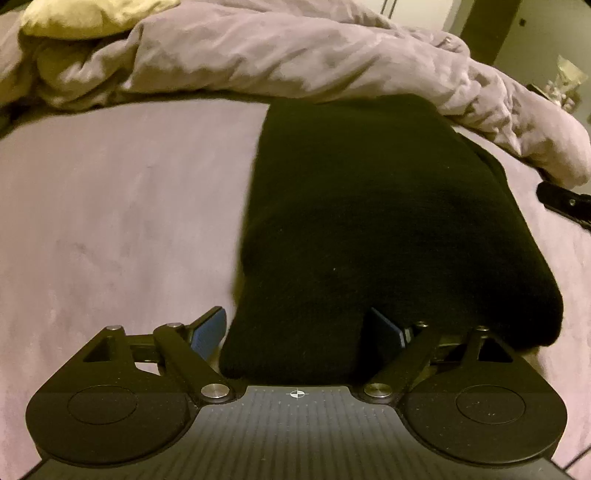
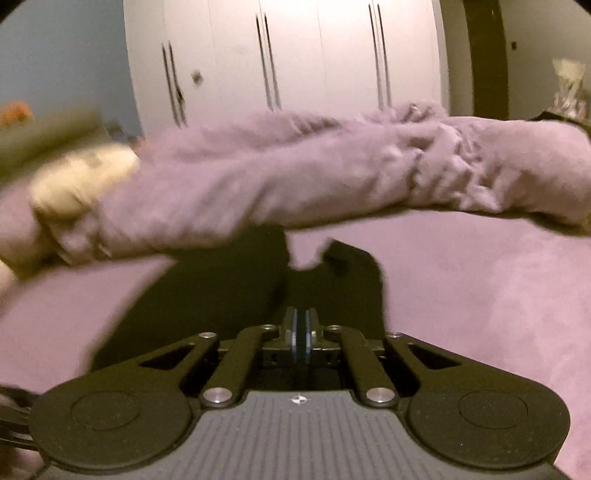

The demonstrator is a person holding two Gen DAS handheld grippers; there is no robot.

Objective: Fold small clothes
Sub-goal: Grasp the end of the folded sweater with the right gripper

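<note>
A pinkish-purple bedsheet (image 1: 110,221) fills my view, with a rumpled duvet (image 1: 295,59) of the same colour bunched along the far edge and a pale pillow (image 1: 92,18) at eleven o'clock. White wardrobe doors (image 2: 288,55) stand beyond the bed. The black garment (image 1: 388,221) lies flat on the sheet, running from my left claw (image 1: 295,328) toward twelve o'clock. My left fingers are spread wide, the cloth's near end between them. My right claw (image 2: 301,328) is clenched, its blue pads pressed together over the dark cloth; whether it pinches any I cannot tell.
</note>
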